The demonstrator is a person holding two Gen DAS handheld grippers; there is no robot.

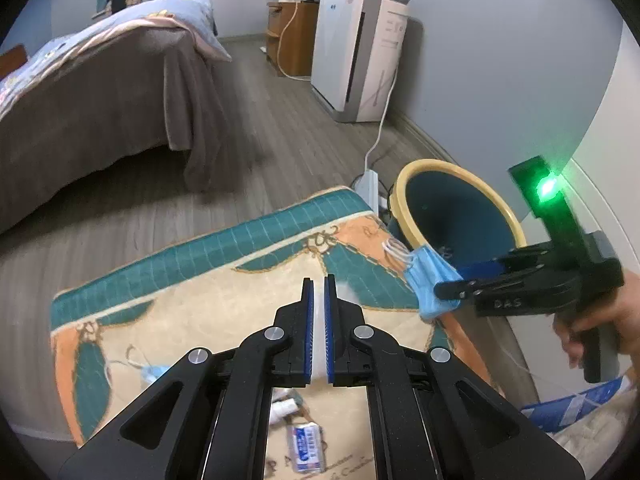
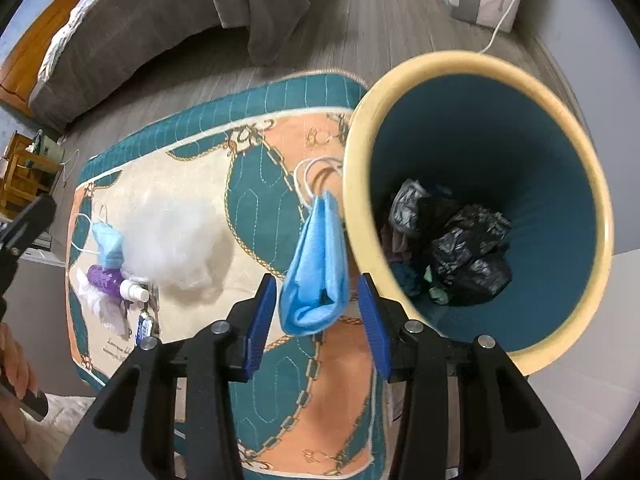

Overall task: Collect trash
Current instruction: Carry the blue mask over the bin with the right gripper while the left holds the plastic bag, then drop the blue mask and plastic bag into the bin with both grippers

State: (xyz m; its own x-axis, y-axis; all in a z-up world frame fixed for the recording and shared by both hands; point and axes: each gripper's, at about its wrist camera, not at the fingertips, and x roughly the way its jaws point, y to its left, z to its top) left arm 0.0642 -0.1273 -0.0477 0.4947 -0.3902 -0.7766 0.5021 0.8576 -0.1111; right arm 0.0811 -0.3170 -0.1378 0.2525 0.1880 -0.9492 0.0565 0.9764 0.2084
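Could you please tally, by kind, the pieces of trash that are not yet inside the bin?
Blue face masks: 2
Small bottles, one purple and one white: 2
White fluff wad: 1
Crumpled white tissue: 1
Blue-and-white packet: 1
Total: 7

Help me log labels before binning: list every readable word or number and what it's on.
"DAS": handwritten on the right claw, on its body.
Packet: blue print, blurred.
Rug: script lettering, blurred.
Air purifier: labels too small.
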